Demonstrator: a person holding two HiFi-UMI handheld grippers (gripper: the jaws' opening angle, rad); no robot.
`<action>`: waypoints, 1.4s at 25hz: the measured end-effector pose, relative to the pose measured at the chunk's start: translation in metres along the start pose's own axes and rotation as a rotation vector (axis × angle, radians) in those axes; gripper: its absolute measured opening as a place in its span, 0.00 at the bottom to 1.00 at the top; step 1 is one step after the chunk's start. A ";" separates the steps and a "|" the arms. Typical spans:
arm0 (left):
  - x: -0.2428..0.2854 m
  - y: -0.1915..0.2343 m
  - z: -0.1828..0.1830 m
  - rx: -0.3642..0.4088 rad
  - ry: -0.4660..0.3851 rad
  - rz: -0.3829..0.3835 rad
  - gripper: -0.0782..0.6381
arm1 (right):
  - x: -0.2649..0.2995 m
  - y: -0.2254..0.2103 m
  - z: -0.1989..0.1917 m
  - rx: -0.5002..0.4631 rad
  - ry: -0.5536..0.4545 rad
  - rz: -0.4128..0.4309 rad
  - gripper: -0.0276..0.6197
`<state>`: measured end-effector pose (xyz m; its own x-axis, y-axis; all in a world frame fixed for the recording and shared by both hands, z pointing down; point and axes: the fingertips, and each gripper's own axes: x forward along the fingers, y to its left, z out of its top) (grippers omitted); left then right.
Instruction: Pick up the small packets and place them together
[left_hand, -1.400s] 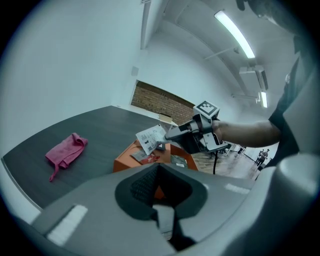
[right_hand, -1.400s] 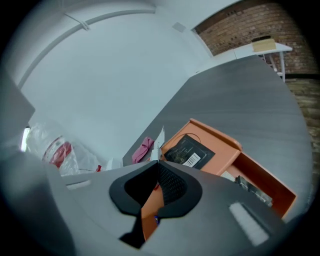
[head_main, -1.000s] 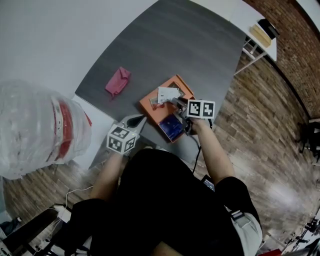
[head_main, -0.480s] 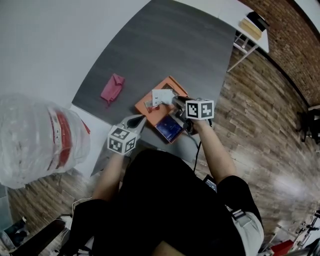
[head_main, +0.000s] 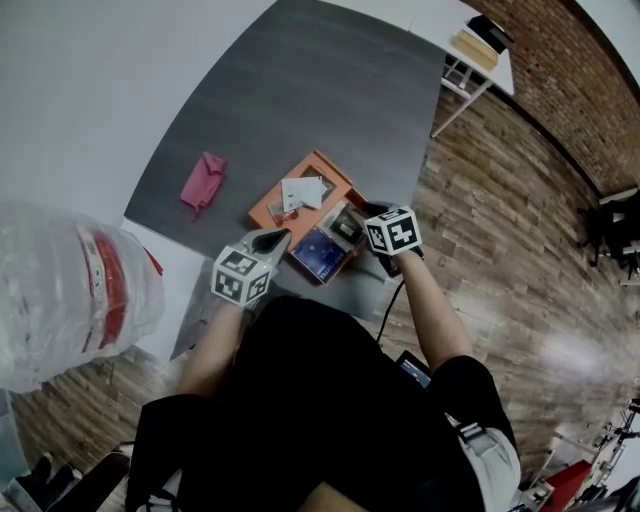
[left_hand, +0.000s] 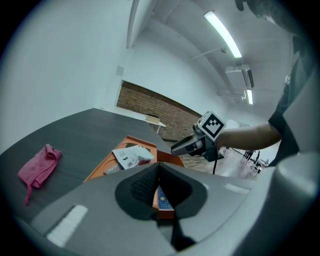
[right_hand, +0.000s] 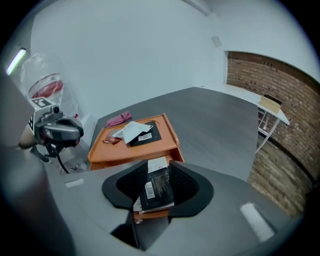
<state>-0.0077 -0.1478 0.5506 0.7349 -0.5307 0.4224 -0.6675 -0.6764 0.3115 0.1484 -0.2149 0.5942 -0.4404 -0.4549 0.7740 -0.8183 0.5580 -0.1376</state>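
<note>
An orange tray on the dark grey table holds white packets, a black packet and a small red one. My right gripper hangs just off the tray's near right corner, shut on a black packet with a barcode label; a white slip shows behind it. My left gripper stands at the tray's near side, its fingertips together and nothing between them. A blue-faced flat piece with an orange edge lies between the two grippers, and shows past the left fingers.
A pink cloth lies on the table left of the tray. A large clear plastic bag with red inside stands at the near left. The table's edge runs close on the right, above a wooden floor. A white side table stands far right.
My right gripper has drawn back from over the tray's white packets toward the near right, rolled, with the black packet in its jaws. The left gripper has shifted slightly.
</note>
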 end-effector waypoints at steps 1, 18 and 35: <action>0.000 0.000 -0.001 -0.002 0.001 -0.002 0.11 | 0.002 0.003 -0.003 -0.025 0.016 -0.002 0.25; -0.011 -0.002 -0.025 -0.101 0.006 0.019 0.11 | 0.044 0.032 -0.073 -0.495 0.390 0.017 0.46; -0.015 0.003 -0.035 -0.131 0.015 0.026 0.11 | 0.048 0.028 -0.075 -0.560 0.412 -0.013 0.20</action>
<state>-0.0250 -0.1236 0.5752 0.7159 -0.5386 0.4442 -0.6969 -0.5893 0.4087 0.1324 -0.1692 0.6736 -0.1656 -0.2255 0.9601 -0.4598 0.8789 0.1271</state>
